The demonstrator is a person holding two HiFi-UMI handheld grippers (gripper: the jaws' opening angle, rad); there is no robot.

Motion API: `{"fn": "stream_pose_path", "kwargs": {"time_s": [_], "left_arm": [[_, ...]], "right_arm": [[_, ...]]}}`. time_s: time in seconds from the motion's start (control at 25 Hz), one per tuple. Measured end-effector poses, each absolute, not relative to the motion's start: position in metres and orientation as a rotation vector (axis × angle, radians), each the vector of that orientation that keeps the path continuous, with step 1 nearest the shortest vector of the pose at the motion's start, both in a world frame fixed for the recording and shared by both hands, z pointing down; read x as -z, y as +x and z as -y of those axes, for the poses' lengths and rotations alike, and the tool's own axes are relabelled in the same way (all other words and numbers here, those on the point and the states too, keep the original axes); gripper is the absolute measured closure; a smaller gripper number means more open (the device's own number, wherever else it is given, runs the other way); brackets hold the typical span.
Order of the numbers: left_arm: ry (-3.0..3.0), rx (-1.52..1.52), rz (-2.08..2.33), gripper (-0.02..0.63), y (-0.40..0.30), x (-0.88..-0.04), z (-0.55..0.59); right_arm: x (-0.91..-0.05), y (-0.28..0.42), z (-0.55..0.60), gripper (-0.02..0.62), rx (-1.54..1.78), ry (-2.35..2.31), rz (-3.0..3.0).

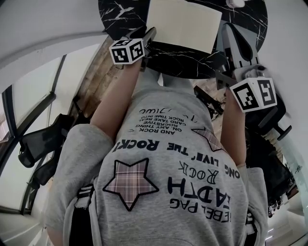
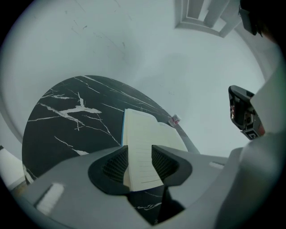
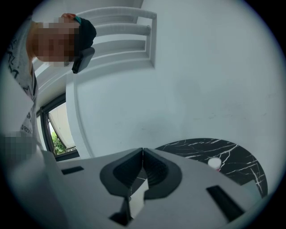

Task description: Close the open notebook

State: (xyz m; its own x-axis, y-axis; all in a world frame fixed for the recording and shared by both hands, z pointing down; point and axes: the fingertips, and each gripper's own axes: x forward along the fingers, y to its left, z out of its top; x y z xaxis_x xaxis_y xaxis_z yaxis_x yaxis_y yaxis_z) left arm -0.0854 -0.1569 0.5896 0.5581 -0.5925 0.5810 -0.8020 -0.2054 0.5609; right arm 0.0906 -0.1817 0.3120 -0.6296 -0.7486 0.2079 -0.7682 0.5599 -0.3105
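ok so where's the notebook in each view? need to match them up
Head view: notebook at top centre, cream page showing, lying on the table.
Left gripper view: notebook at low centre, a lined page raised in the foreground.
Right gripper view: not clearly in it; a pale sliver at bottom centre can't be identified.
Shared landmark: the black marble table, at left in the left gripper view and lower right in the right gripper view.
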Motion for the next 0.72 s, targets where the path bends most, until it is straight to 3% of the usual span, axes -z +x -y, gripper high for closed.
{"fn": "stream_pose_path", "kwargs": {"time_s": [0.36,0.72], "left_arm": [[1.919,-0.115,1.051,0.449,-0.081,-0.564,0.16],[1.863,-0.168,1.049,0.449,-0.086,-0.573,0.156]], "right_arm": [[-0.308,0.091,0.182,0.583,-0.586,1.328,2.74],[-0.305,0.09,0.182,0.583,-0.583,1.325,2.756]]}}
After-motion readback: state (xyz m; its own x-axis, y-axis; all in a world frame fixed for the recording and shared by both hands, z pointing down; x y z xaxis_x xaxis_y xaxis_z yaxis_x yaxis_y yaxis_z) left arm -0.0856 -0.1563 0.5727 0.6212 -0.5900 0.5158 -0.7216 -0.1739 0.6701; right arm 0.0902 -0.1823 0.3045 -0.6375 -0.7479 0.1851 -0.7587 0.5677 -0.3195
